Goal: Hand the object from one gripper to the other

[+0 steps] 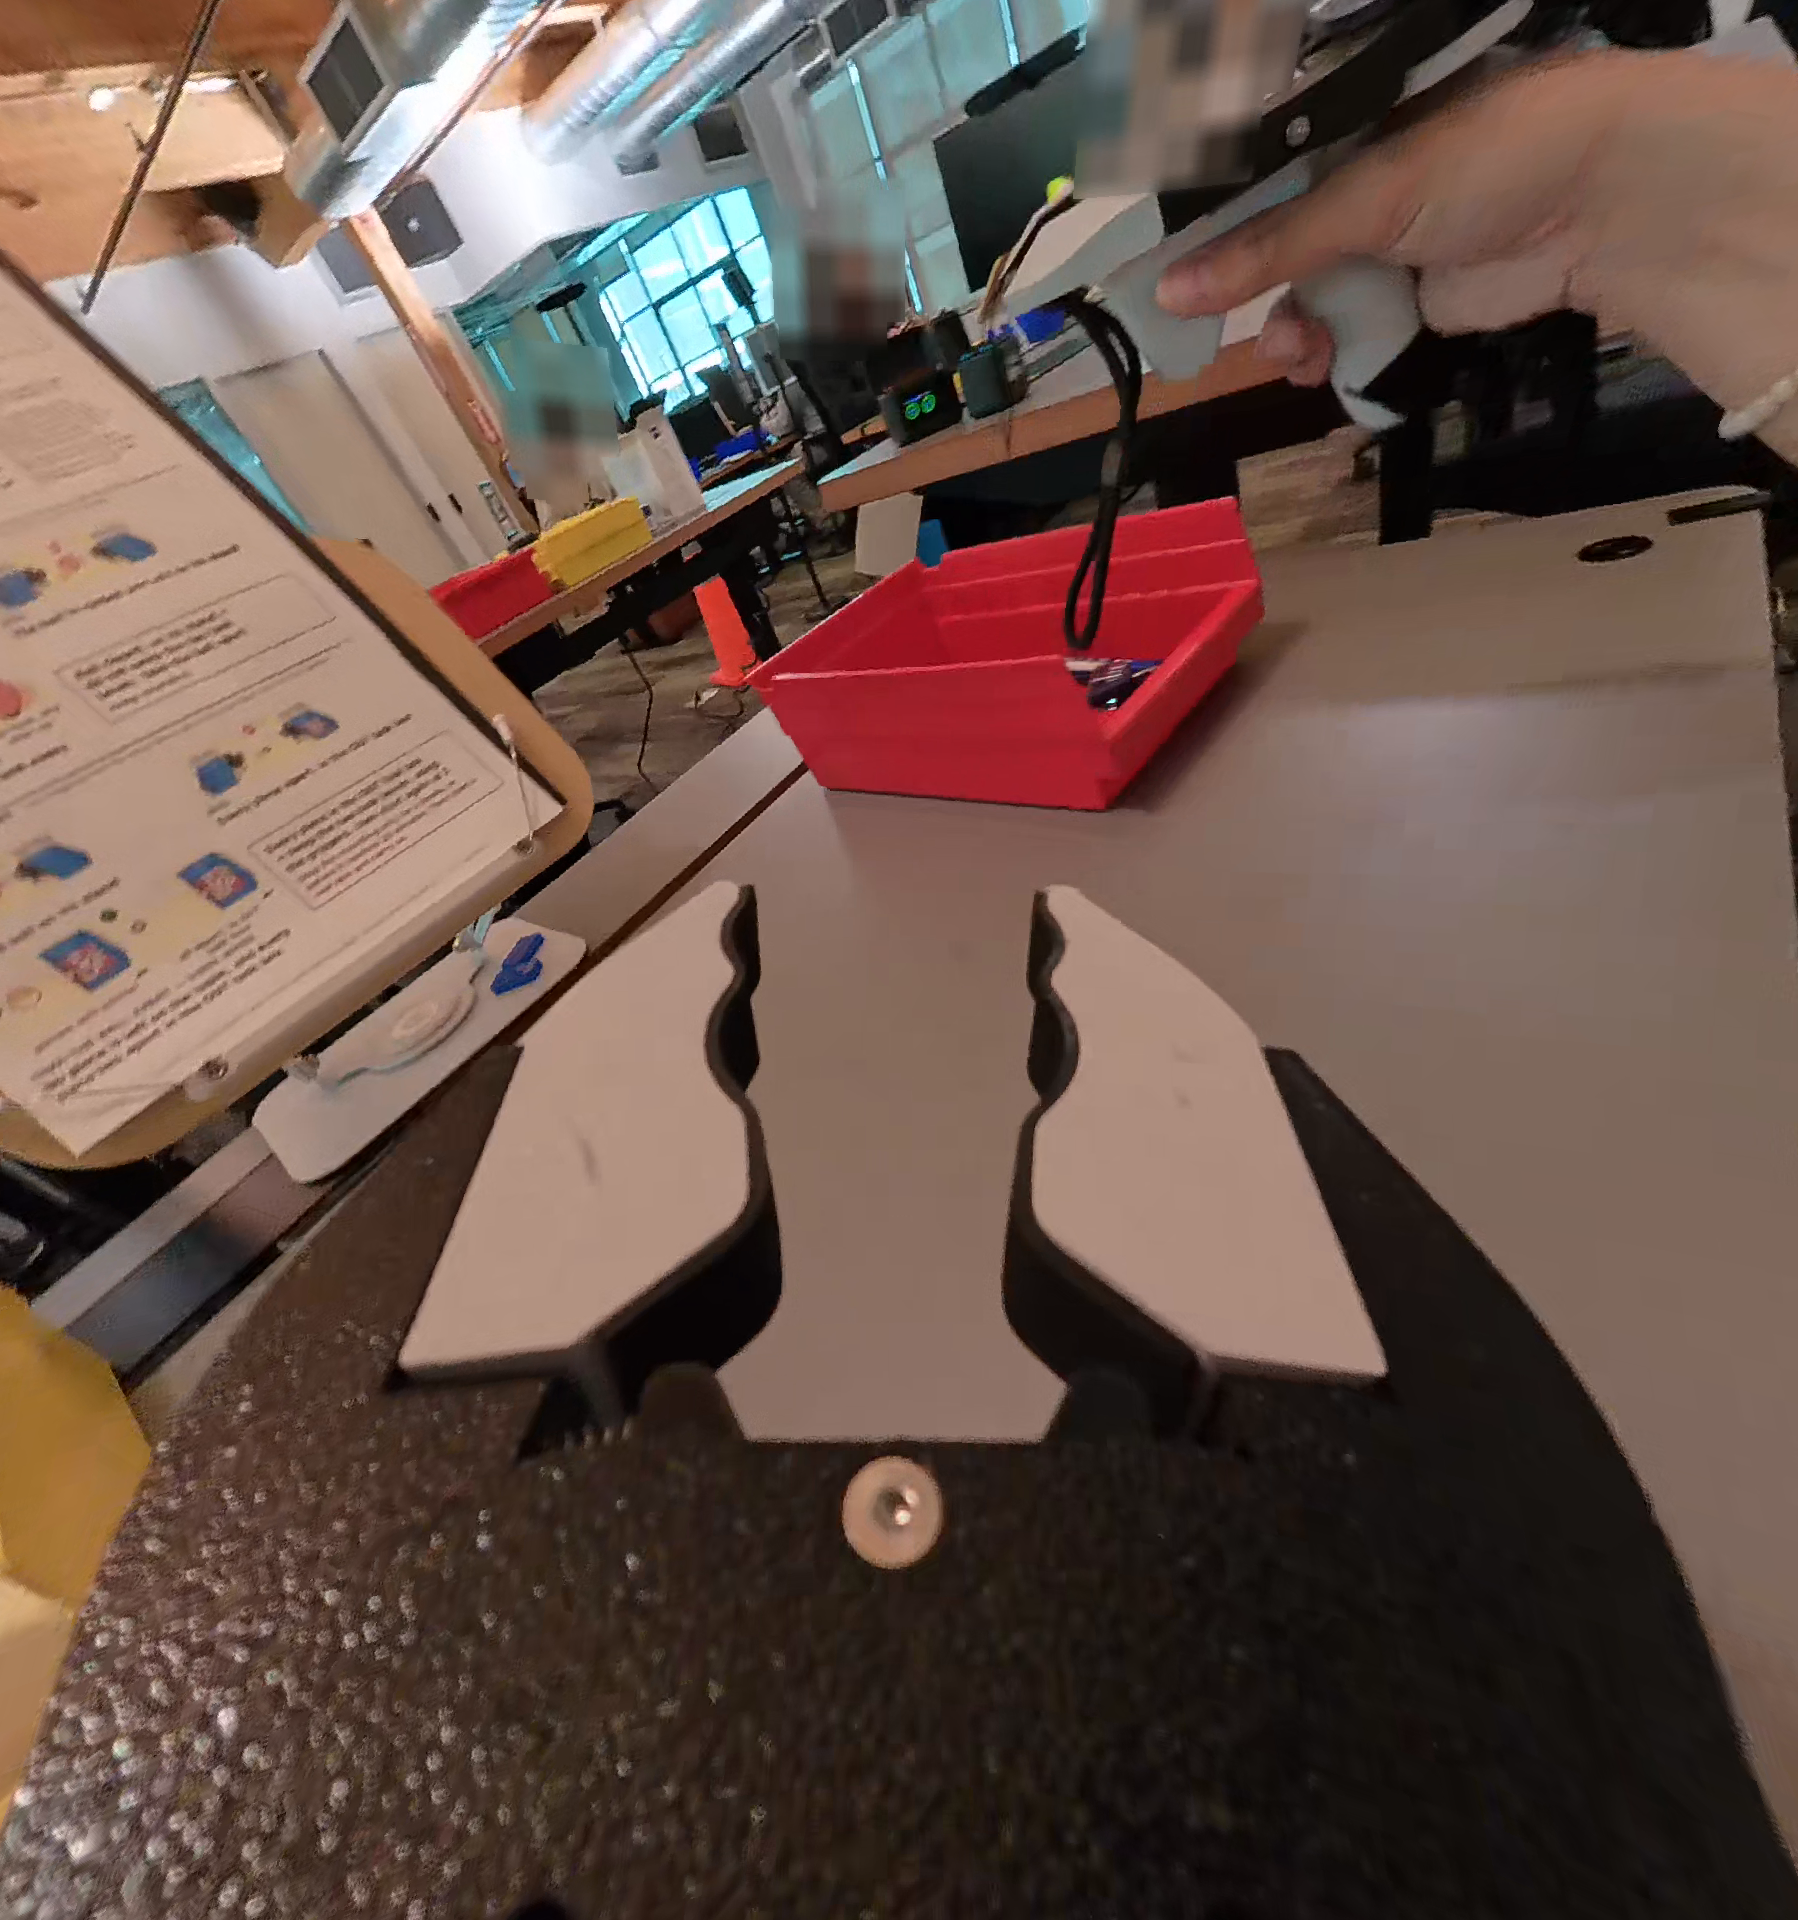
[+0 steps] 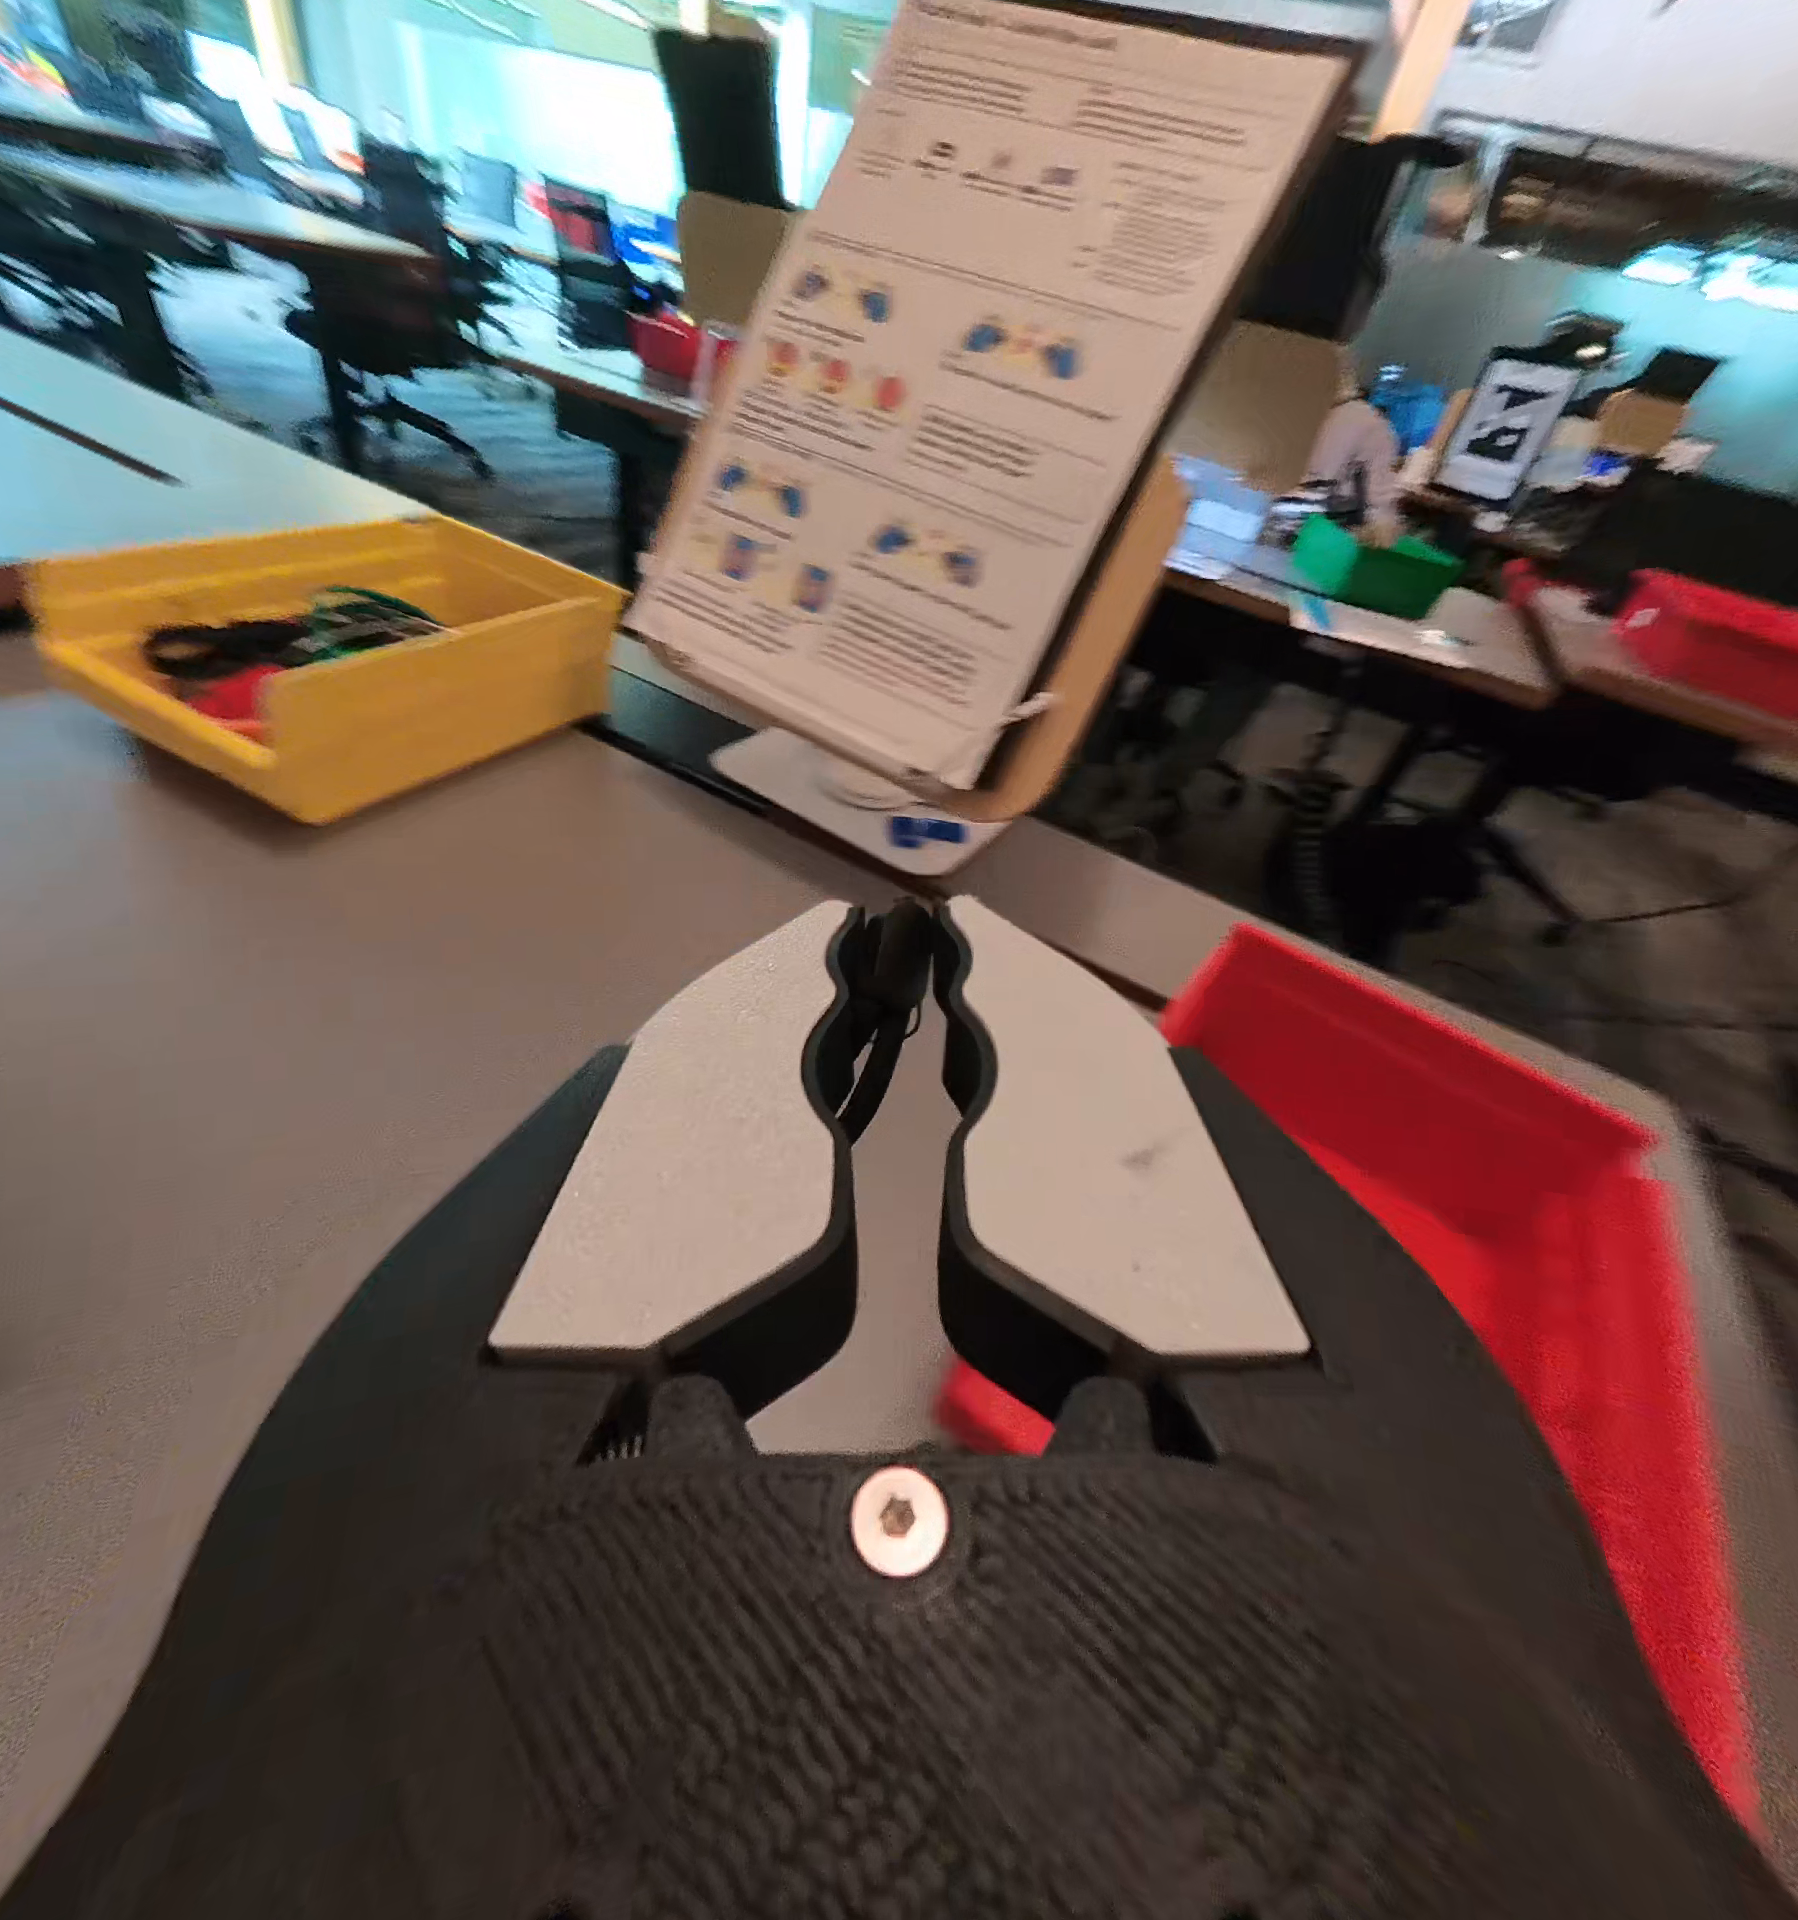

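A black cord loop [image 1: 1103, 488] hangs from my right gripper [image 1: 1082, 296], which a hand holds high above the red bin [image 1: 957, 727]. In the right wrist view my right gripper [image 2: 895, 920] is shut on the black cord [image 2: 879, 997] at its fingertips. My left gripper [image 1: 890, 904] is open and empty, low over the grey table [image 1: 1446, 935], pointing toward the red bin. A blue item [image 1: 1113, 675] lies inside the red bin under the hanging loop.
An instruction sheet on a stand [image 1: 147, 675] rises at the left; it also shows in the right wrist view [image 2: 957, 416]. A yellow bin [image 2: 323, 665] with black and green items sits at the far left of the table. The red bin's wall [image 2: 1446, 1143] is at the right. There is about 25 centimetres between the tips of the two grippers.
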`<state>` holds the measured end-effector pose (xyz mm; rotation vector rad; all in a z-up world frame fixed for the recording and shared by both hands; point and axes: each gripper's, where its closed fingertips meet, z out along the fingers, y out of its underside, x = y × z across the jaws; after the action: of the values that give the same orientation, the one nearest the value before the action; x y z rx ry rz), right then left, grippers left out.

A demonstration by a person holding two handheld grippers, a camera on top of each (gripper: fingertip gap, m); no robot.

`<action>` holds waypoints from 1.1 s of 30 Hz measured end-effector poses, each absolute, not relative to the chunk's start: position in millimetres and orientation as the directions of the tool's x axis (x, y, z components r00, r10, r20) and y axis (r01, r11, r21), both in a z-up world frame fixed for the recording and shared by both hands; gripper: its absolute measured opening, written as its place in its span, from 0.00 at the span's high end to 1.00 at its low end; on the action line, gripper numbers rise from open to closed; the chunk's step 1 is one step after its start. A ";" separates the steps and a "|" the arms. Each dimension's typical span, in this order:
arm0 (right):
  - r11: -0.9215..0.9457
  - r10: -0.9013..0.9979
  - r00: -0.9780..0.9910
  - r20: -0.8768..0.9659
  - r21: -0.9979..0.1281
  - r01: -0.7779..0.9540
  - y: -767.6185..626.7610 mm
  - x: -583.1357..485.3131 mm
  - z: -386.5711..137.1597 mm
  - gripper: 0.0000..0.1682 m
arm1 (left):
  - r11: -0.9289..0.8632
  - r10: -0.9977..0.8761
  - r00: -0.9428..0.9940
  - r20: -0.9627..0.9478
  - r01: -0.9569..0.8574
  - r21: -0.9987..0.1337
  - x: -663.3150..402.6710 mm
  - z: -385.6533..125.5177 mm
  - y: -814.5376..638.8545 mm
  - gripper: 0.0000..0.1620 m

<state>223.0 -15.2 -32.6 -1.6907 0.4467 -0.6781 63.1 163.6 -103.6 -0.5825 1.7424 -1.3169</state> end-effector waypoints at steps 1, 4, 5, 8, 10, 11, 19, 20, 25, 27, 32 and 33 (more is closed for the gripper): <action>-0.276 -0.650 0.722 0.238 -0.959 0.067 -28.4 243.3 -32.2 0.93 | 0.332 -0.785 -0.520 -0.336 0.104 -0.937 64.9 -106.1 168.1 0.71; -0.454 -0.691 0.632 0.352 -0.891 -0.001 -67.5 301.0 -48.5 0.93 | 0.370 -0.789 -0.509 -0.345 0.055 -0.927 68.5 -116.2 176.4 0.71; -0.500 -0.700 0.605 0.379 -0.866 -0.035 -80.4 317.4 -57.3 0.93 | 0.389 -0.788 -0.501 -0.359 0.048 -0.920 69.4 -117.9 178.7 0.71; -0.543 -0.725 0.577 0.376 -0.828 -0.142 -106.3 351.5 -86.1 0.93 | 0.416 -0.782 -0.497 -0.377 0.033 -0.909 69.9 -120.7 182.9 0.71; -0.545 -0.752 0.562 0.344 -0.804 -0.237 -121.6 365.9 -108.4 0.93 | 0.402 -0.790 -0.498 -0.358 0.020 -0.916 70.2 -121.3 186.4 0.72; -0.561 -0.759 0.552 0.345 -0.777 -0.286 -130.5 370.9 -120.3 0.93 | 0.387 -0.796 -0.502 -0.339 0.008 -0.922 70.1 -121.9 188.5 0.72; -0.678 -0.716 0.599 0.357 -0.557 -0.479 -159.8 372.9 -193.4 0.92 | 0.270 -0.856 -0.472 -0.210 -0.063 -0.961 73.2 -122.5 215.4 0.73; -0.673 -0.713 0.617 0.333 -0.572 -0.469 -153.1 369.4 -197.8 0.82 | 0.243 -0.868 -0.463 -0.179 -0.083 -0.966 74.2 -124.0 219.8 0.73; -0.640 -0.731 0.571 0.375 -0.667 -0.382 -131.2 361.6 -178.4 0.50 | 0.012 -0.936 -0.348 0.063 -0.212 -0.977 82.2 -135.5 255.4 0.75; -0.619 -0.727 0.571 0.381 -0.725 -0.304 -115.2 352.8 -160.8 0.45 | -0.045 -0.962 -0.250 0.111 -0.257 -0.965 83.2 -142.8 283.8 0.75; -0.491 -0.683 0.656 0.320 -0.867 -0.089 -66.9 315.7 -116.5 0.43 | -0.190 -0.981 0.025 0.191 -0.267 -0.945 79.5 -146.2 378.8 0.71; -0.463 -0.668 0.681 0.300 -0.884 -0.065 -58.3 308.2 -111.8 0.43 | -0.211 -0.977 0.064 0.201 -0.269 -0.940 80.2 -146.1 396.7 0.70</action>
<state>308.2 -58.3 -111.8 -1.9443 0.5692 -0.7996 80.2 396.7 -146.1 -1.5911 1.2780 -1.1913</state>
